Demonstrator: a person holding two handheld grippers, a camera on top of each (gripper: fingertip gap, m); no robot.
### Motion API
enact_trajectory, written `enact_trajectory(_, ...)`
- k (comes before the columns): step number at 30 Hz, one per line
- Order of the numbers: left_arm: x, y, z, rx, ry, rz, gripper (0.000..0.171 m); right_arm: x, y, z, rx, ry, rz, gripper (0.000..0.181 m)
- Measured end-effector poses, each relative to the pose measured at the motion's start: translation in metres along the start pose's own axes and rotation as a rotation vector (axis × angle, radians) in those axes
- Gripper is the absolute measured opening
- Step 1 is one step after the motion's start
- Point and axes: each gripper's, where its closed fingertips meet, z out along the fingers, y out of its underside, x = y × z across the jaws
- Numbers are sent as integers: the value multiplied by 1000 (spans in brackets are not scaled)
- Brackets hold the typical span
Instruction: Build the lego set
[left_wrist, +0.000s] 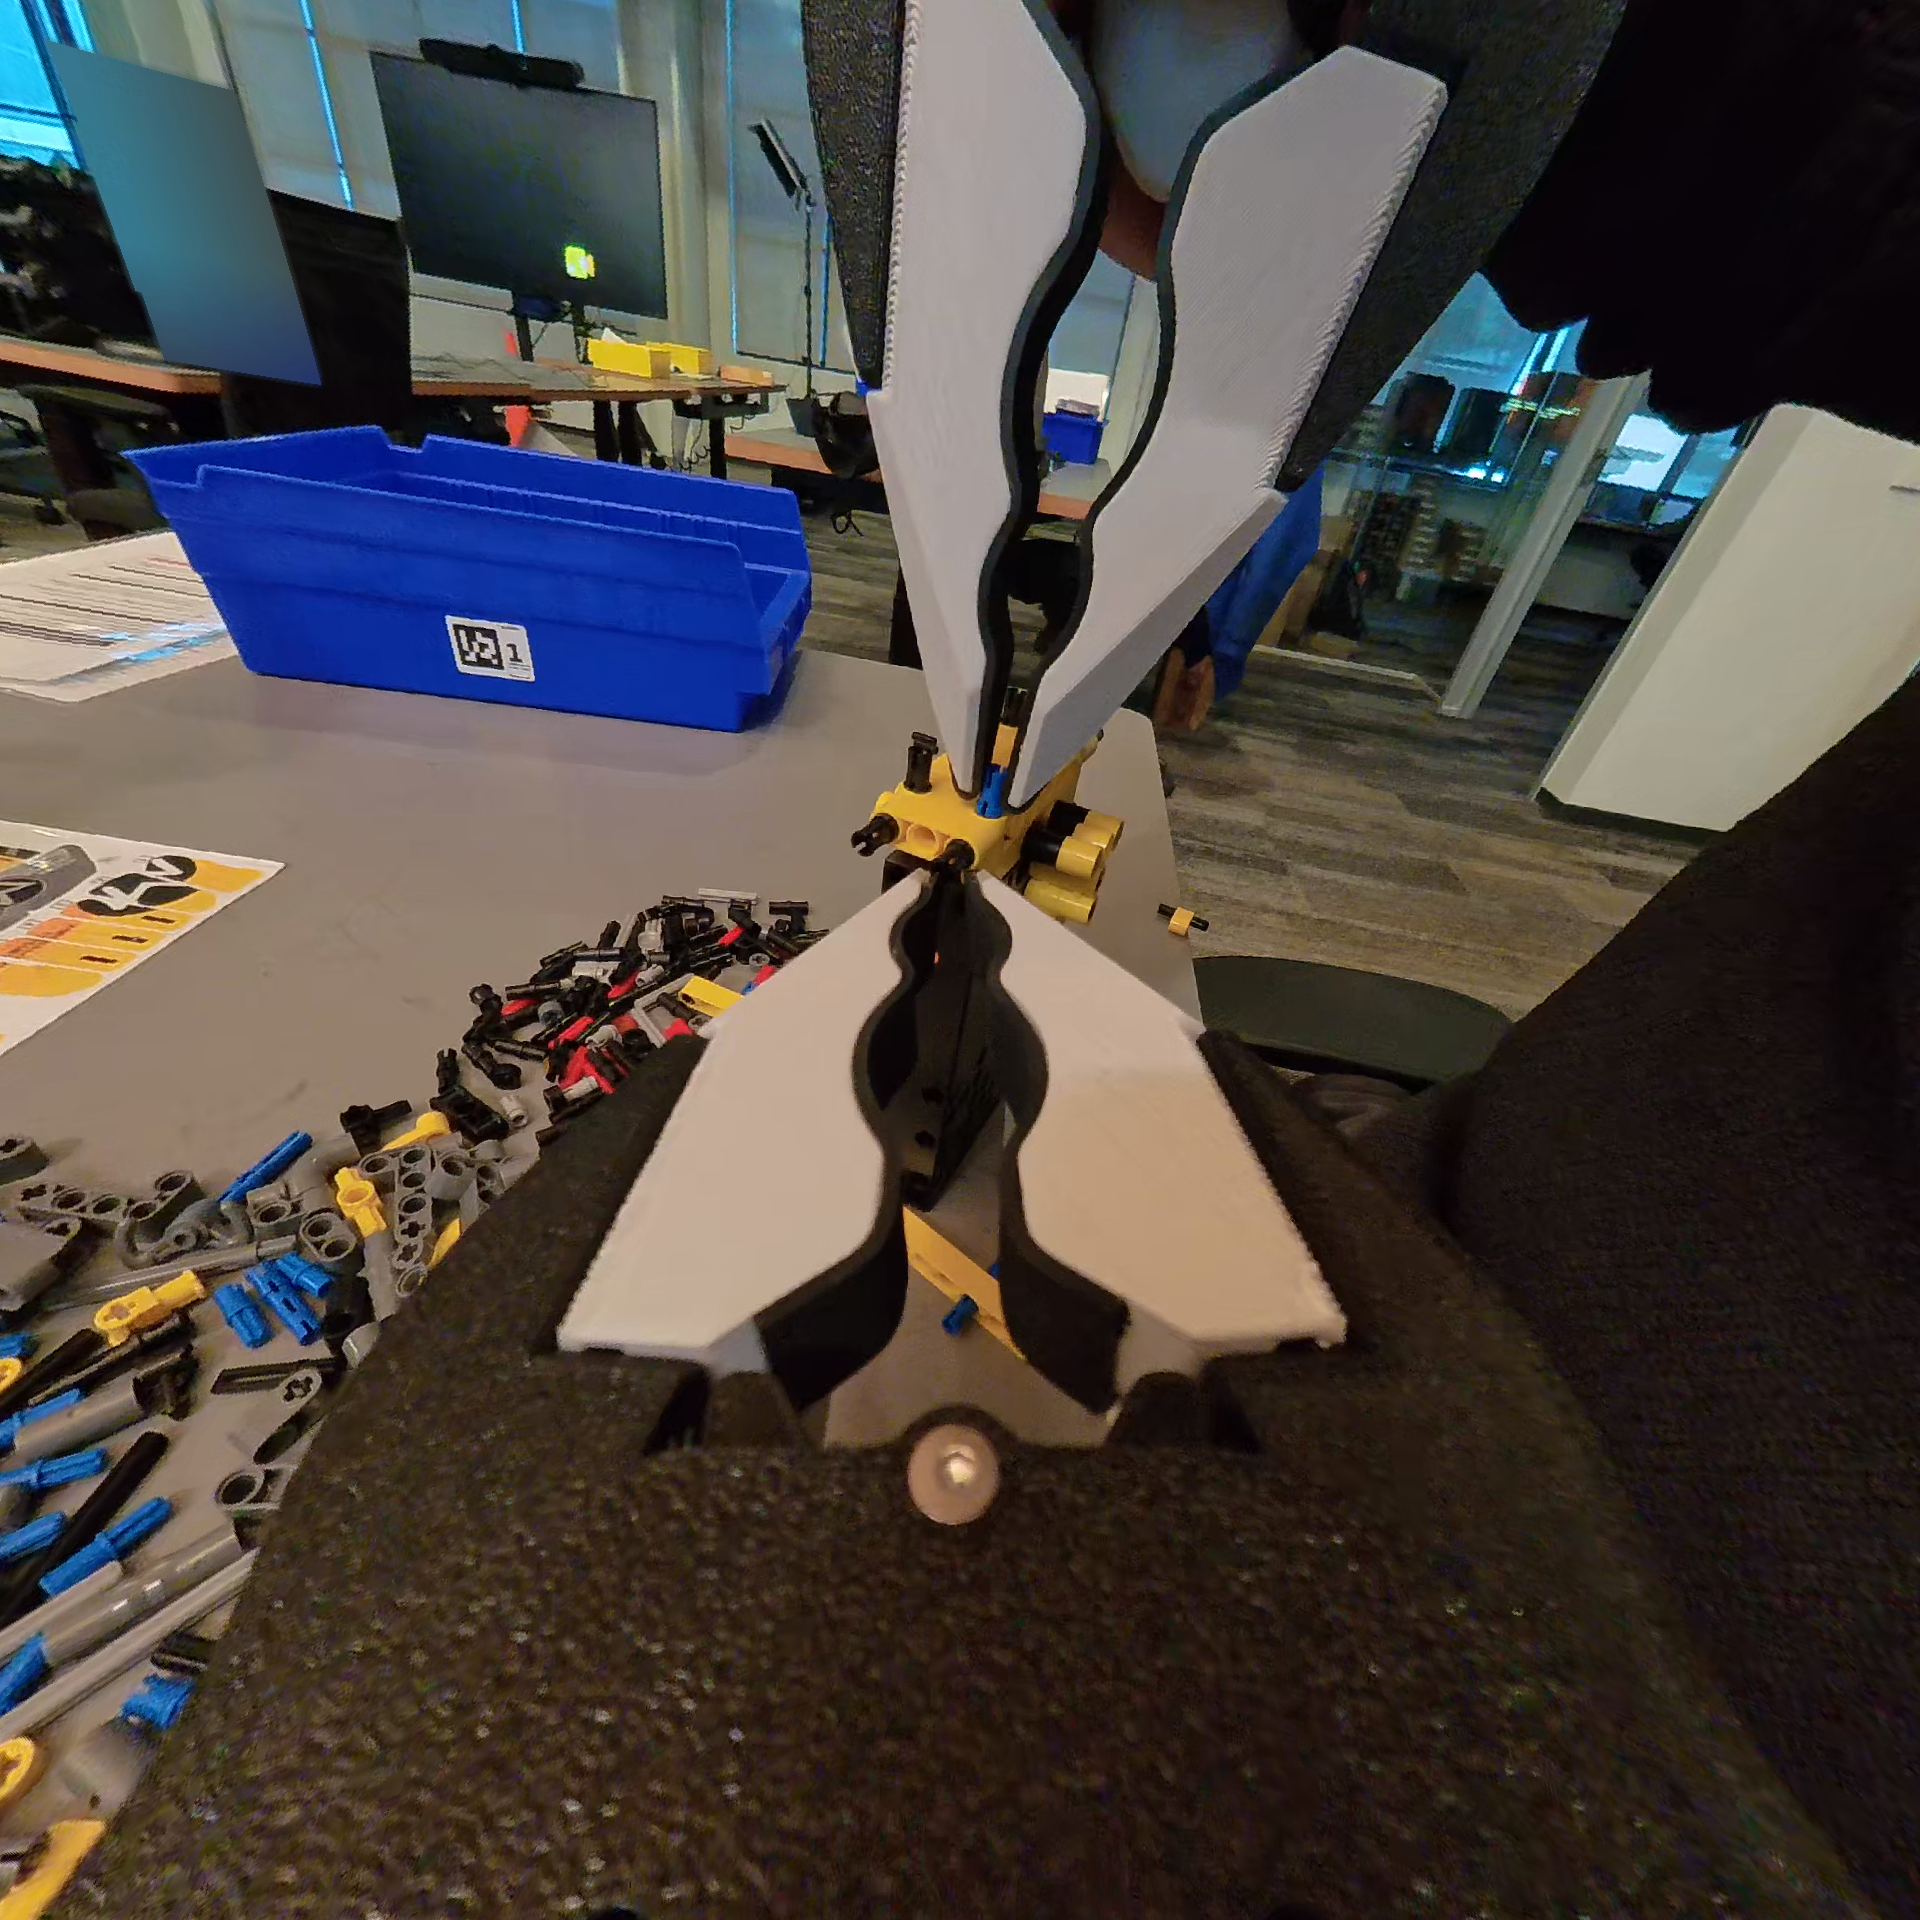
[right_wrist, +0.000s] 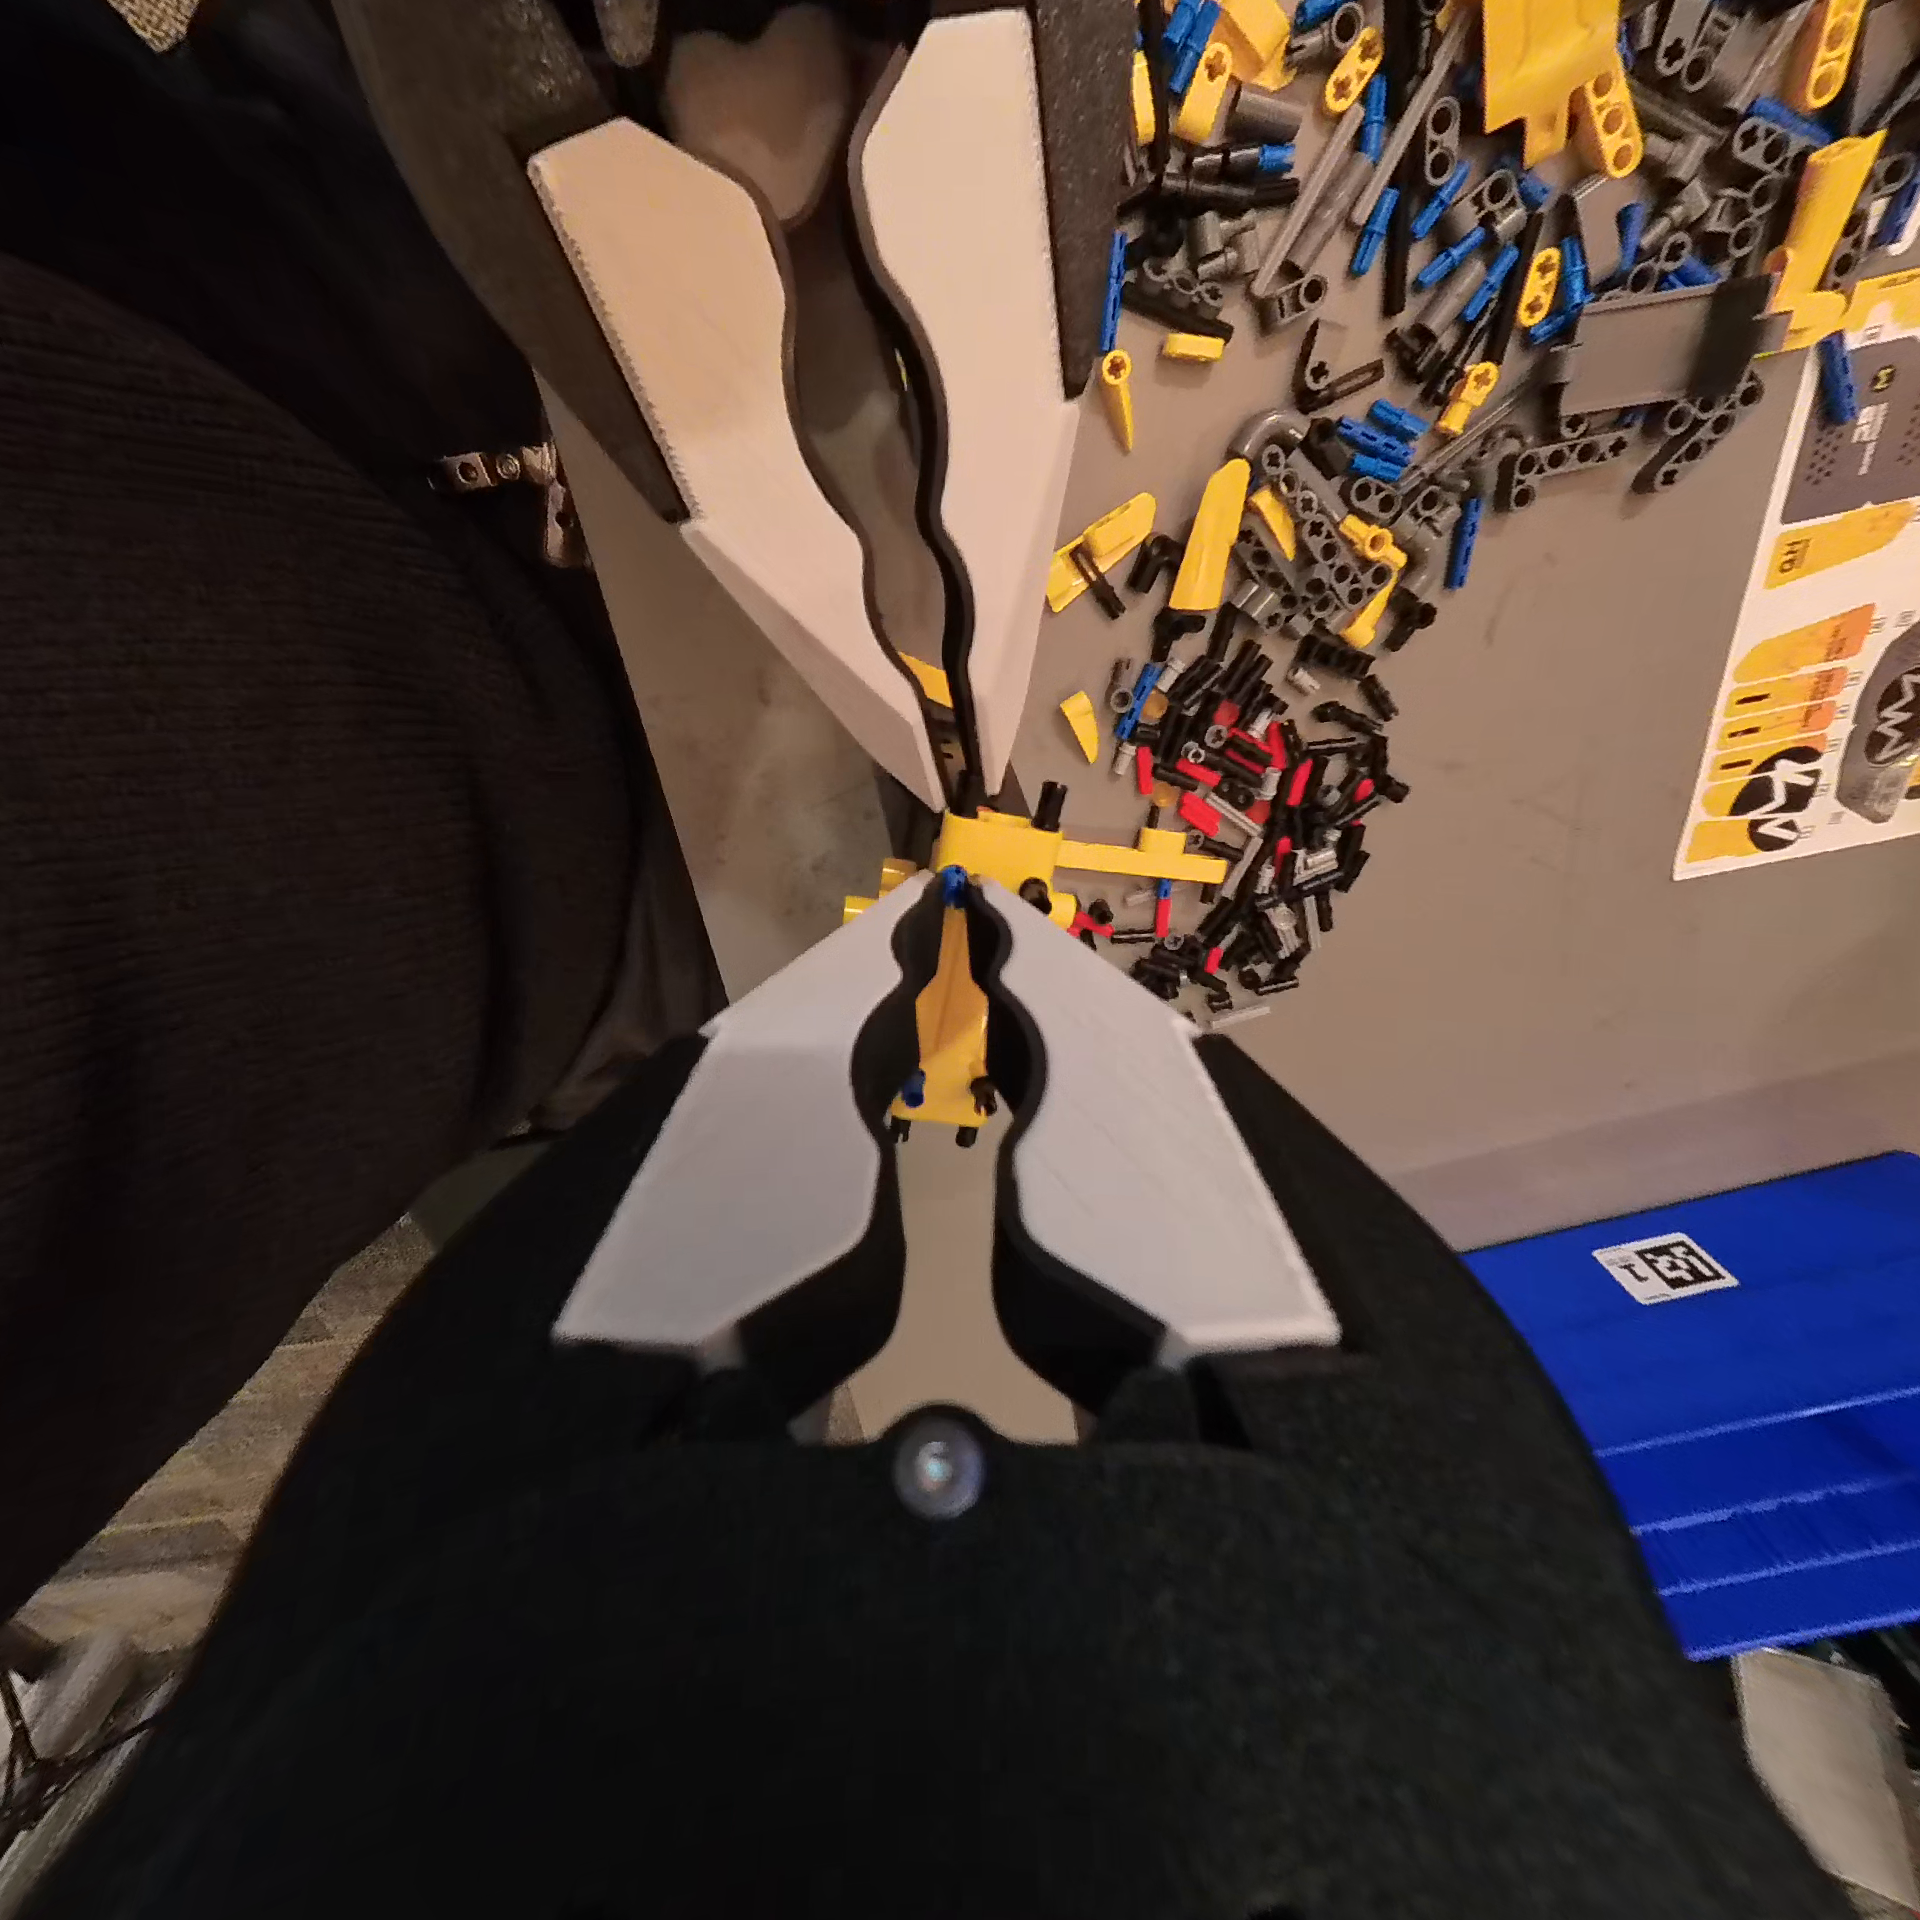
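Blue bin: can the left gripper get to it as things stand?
Probably not right now: the left gripper is shut on the yellow-and-black brick assembly, also pinched by the right gripper. The bare table toward the blue bin looks clear.

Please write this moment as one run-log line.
left hand-held gripper: shut on yellow assembly | right hand-held gripper: shut on blue pin | loose parts: on table

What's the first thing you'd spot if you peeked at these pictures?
Two white grippers meet tip to tip above the near edge of the grey table: the left gripper clamps a yellow and black brick assembly from below, and the right gripper pinches a blue pin on top of it. Beside them sprawls a pile of loose building pieces, with a blue bin farther back.
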Motion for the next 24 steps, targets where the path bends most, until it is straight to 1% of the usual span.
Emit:
enact_trajectory(4, 0, 0, -1, 2, 3, -3, 4, 1, -1, 1, 30, 18, 0, 4)
enact_trajectory(7, 2, 1, 0, -4, 23, -4, 4, -2, 0, 1, 90, 19, -3, 6)
enact_trajectory(9, 3, 1, 0, -4, 24, 2, 5, -7, 2, -2, 152, -2, 35, 14)
enact_trajectory(11, 3, 1, -1, 2, 26, 7, 6, -11, 0, -10, 260, -35, 91, 30)
enact_trajectory(12, 3, 0, -2, 7, 25, 12, 6, -11, 0, -16, 315, -31, 117, 34)
enact_trajectory(14, 2, -1, -2, 11, 20, 18, 6, -8, 5, -27, 425, 13, 149, 34)
enact_trajectory(19, 1, 0, -2, 13, 16, 13, 8, 10, 26, -51, 725, 197, 214, 34)
enact_trajectory(21, 0, 0, -2, 10, 7, 14, 9, 18, 36, -48, 831, 205, 256, 35)
enact_trajectory(24, -2, 0, -2, 13, -4, 24, 11, 36, 46, -34, 968, 179, 341, 38)
